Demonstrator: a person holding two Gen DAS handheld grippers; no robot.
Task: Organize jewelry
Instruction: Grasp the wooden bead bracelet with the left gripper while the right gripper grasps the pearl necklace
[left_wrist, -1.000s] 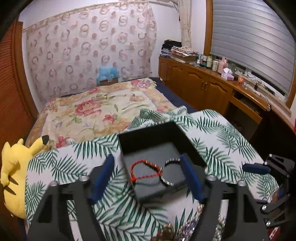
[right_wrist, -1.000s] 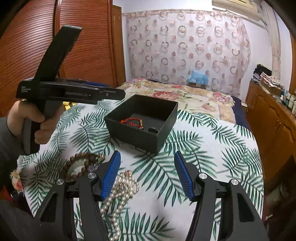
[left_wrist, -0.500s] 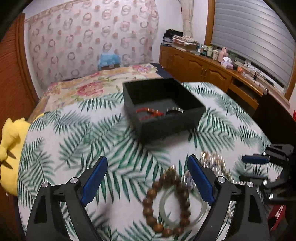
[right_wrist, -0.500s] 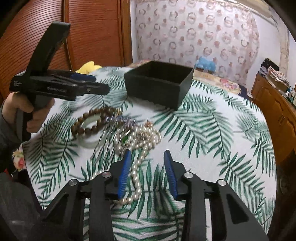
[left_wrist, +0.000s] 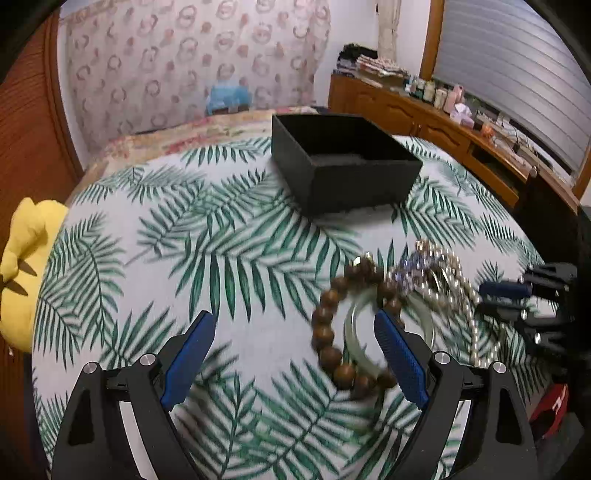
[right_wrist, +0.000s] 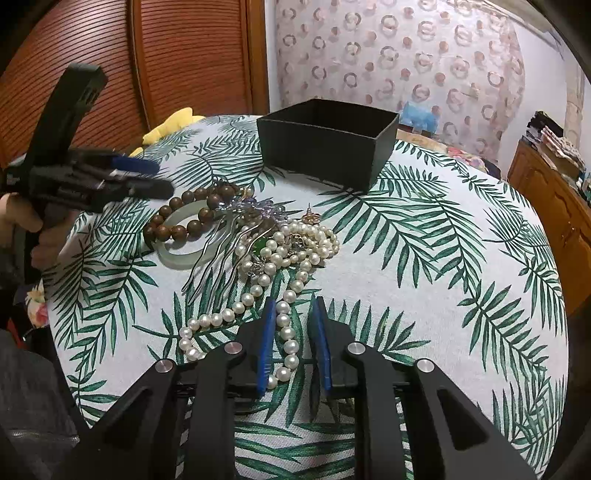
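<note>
On the left, the left gripper (left_wrist: 295, 354) is spread wide, its blue-padded fingers (left_wrist: 190, 354) holding nothing. It hangs over the palm-leaf cloth of the table (left_wrist: 229, 258). The right-hand pad sits in front of the wooden bead bracelet (left_wrist: 328, 332) and the pale green bangle (left_wrist: 356, 343) that the beads lie across; whether it touches them cannot be told. From the right wrist view the same gripper (right_wrist: 147, 177) shows side-on at the left edge of the table, held in the person's hand (right_wrist: 40, 236), just beside the wooden bead bracelet (right_wrist: 184, 218) and bangle (right_wrist: 181, 251).

Moving right, the jewelry lies in one loose heap near the middle of the table (right_wrist: 443, 295): the bracelet draped over the bangle, then a silver hair fork (right_wrist: 218, 251) with wavy prongs and a purple ornament, then a tangle of pearl necklace (right_wrist: 295, 247) with small gold pieces and a green stone mixed in. Behind the heap, well apart, stands the open black box (right_wrist: 328, 140); its inside is hidden from both views.

A strand of the pearls trails toward the right wrist camera and runs between the fingers (right_wrist: 267, 343) of the right gripper (right_wrist: 293, 343). These are narrowed to a slim gap around the strand, with pearls lying beside the left pad, but a sliver of space shows on the right, so the strand is flanked and not clearly pinched.

At the far right, a wooden cabinet (right_wrist: 554, 206) lines the wall.
</note>
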